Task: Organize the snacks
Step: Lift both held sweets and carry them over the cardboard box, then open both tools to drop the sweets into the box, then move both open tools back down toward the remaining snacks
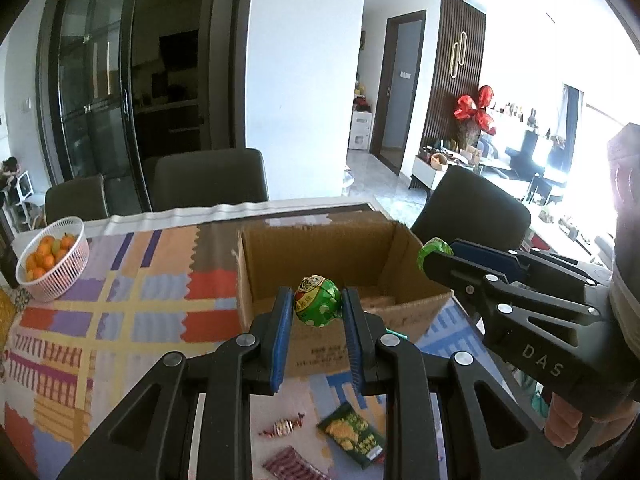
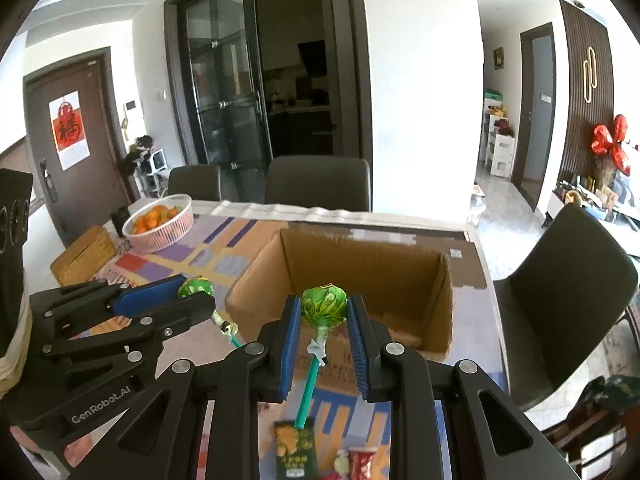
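Each gripper holds a green-wrapped lollipop in the air in front of an open cardboard box [image 1: 320, 248] [image 2: 360, 264]. My left gripper [image 1: 318, 306] is shut on one lollipop [image 1: 318, 304]; from the right wrist view that same gripper [image 2: 192, 294] and its lollipop [image 2: 195, 287] appear at the left. My right gripper [image 2: 324, 306] is shut on the other lollipop [image 2: 324, 304], whose teal stick hangs down. In the left wrist view the right gripper [image 1: 434, 250] comes in from the right, with its lollipop [image 1: 434, 249] just showing. More snacks lie below: a green packet [image 1: 352, 436] [image 2: 295, 450] and wrapped candies [image 1: 282, 427] [image 2: 354, 460].
A white basket of oranges [image 1: 54, 258] [image 2: 160, 218] stands at the table's left, with a woven box [image 2: 86, 254] near it. Dark chairs [image 1: 210, 180] [image 2: 560, 292] stand behind and to the right of the table. A patterned cloth [image 1: 120, 312] covers the tabletop.
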